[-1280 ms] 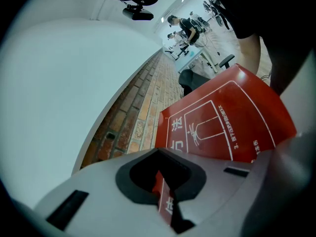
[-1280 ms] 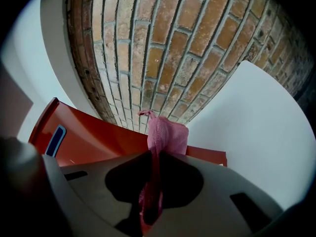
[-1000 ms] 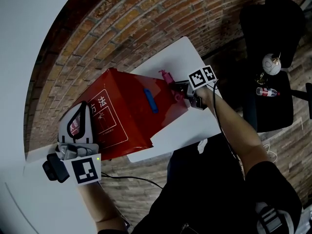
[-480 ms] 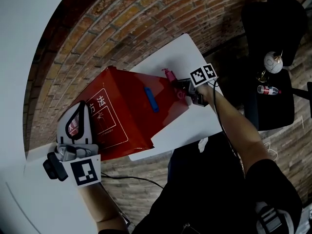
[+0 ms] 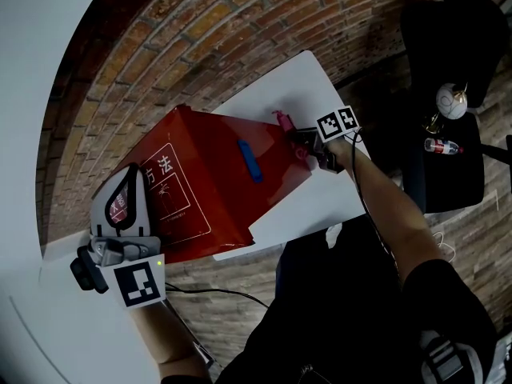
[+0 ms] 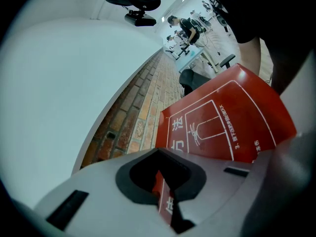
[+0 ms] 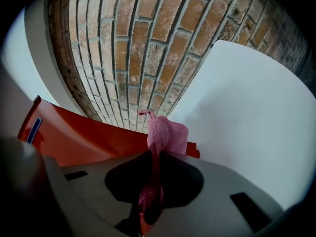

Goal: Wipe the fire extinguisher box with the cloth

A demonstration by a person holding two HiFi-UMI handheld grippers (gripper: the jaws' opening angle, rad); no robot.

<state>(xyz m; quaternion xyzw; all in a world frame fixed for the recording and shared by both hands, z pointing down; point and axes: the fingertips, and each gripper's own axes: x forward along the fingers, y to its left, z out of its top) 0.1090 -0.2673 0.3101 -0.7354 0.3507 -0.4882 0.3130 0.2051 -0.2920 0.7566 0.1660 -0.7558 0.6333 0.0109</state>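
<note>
Right gripper [image 7: 148, 212] is clamping hard on the pink cloth [image 7: 166, 135], and its own view is showing the wad poking up past the fire extinguisher box [image 7: 84, 138] rim, beside the white table [image 7: 256, 112]. Left gripper [image 6: 167, 204] is clenching shut, only a sliver of red label showing through the slit. The head view is giving just pink flecks, but it is showing the grippers working opposite ends of the tilted box, blue handle [image 5: 248, 161] between them.
</note>
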